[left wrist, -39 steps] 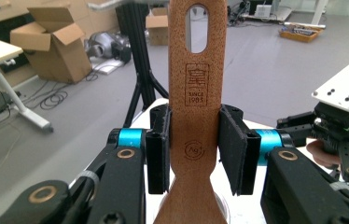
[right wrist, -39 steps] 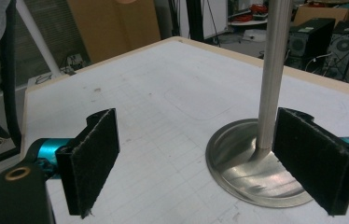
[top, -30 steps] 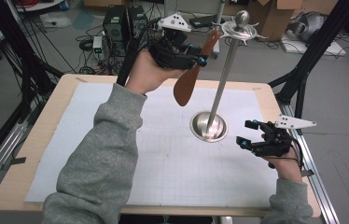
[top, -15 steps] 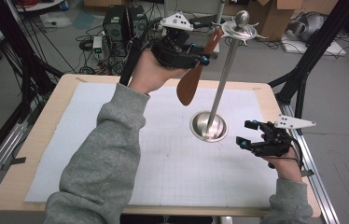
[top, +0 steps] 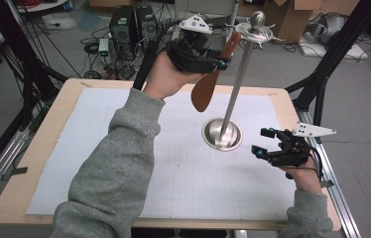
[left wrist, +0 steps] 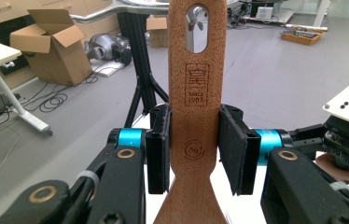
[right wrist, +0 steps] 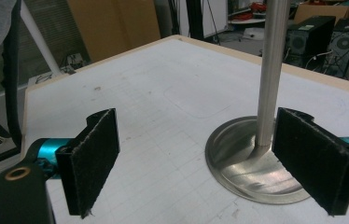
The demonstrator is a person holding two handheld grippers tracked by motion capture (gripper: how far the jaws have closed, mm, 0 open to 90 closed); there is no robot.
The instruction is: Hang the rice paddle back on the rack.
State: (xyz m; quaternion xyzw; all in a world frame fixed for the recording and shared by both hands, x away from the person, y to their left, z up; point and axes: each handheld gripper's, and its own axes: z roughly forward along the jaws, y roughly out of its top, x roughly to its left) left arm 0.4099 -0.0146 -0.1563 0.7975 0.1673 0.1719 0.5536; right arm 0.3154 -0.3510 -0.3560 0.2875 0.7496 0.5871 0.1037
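While we look down from the high view, our left tongs (top: 212, 58) are raised well above the surface (top: 64, 104), clenched on a wooden spatula (top: 208, 89) whose blade hangs down and whose handle tip reaches up near the hooks at the top of a metal stand (top: 238, 74). The stand's round base (top: 221, 135) sits on the white mat (top: 99, 129). Our right tongs (top: 272, 144) hover low, just beside that base, released and holding nothing.

From the left gripper view, the pads (left wrist: 158, 149) press both edges of the spatula's handle (left wrist: 195, 116) just above where it widens. The hanging hole (left wrist: 196, 28) is near the top, and a hook of the stand shows through and behind it. We judge the aim is to hang the spatula by that hole. The risk is that the hole misses the hook, or that the handle knocks the thin pole and rocks the stand. The grip on two narrow edges could also let the spatula swivel if it catches on something.

From the right gripper view, the two pads (right wrist: 93, 154) stand wide apart with the pole (right wrist: 270, 70) and base (right wrist: 242, 163) ahead of them, near the right-hand pad. They could steady the stand, though a careless close might push it instead.

We see no containers on the surface; cardboard boxes (left wrist: 51, 46) stand on the floor beyond, and we cannot tell their contents.
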